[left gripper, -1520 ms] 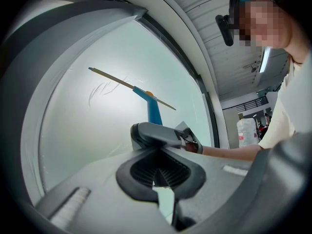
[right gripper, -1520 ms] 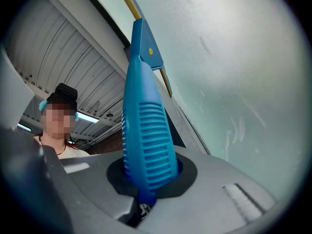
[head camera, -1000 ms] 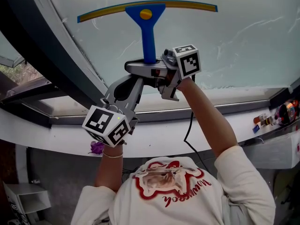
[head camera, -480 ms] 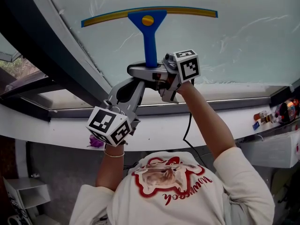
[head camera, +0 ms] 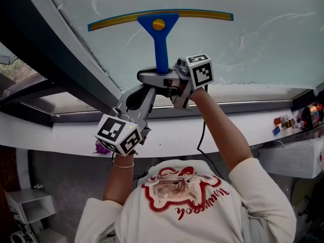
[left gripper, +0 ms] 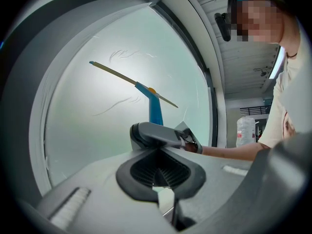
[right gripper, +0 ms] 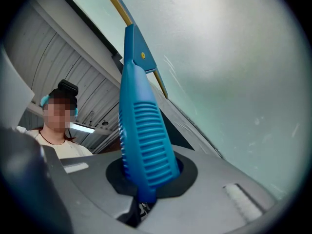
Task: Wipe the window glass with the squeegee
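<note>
The right gripper (right gripper: 146, 191) is clamped on the blue handle of the squeegee (head camera: 161, 34), whose blade lies against the window glass (head camera: 263, 44). The left gripper (left gripper: 163, 186) has its jaws together with nothing between them, just beside the right one.

squeegee (head camera: 161, 37): 1; window glass (head camera: 263, 39): 1; left gripper (head camera: 146, 87) + right gripper (head camera: 162, 76): 2; person (head camera: 187, 201): 1
</note>
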Motion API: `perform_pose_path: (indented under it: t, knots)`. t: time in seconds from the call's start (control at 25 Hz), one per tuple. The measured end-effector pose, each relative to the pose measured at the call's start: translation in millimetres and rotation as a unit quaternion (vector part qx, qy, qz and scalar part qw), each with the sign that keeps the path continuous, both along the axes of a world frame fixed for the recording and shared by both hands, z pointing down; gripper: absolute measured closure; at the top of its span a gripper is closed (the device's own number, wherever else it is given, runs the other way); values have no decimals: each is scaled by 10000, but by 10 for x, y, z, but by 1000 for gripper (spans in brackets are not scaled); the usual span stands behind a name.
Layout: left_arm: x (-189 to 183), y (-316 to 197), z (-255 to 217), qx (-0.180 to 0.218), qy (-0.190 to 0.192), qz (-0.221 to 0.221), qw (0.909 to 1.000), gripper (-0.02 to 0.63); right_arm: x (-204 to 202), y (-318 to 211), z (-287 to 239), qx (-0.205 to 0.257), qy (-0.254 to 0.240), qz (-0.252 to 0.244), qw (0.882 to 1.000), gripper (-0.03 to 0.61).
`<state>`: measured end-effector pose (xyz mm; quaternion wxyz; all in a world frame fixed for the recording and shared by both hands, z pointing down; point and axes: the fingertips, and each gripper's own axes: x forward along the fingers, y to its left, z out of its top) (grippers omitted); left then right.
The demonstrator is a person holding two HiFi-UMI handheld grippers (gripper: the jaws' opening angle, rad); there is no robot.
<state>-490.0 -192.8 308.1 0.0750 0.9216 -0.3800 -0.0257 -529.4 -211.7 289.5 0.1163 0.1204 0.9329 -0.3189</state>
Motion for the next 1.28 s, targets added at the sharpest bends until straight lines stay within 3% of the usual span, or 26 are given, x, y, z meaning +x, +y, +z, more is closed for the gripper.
perform_pose_path:
  t: [1.28]
  knots:
    - [84, 90, 766, -816, -93, 87, 9966, 612, 87, 41, 808, -880, -8, 108, 9961, 541]
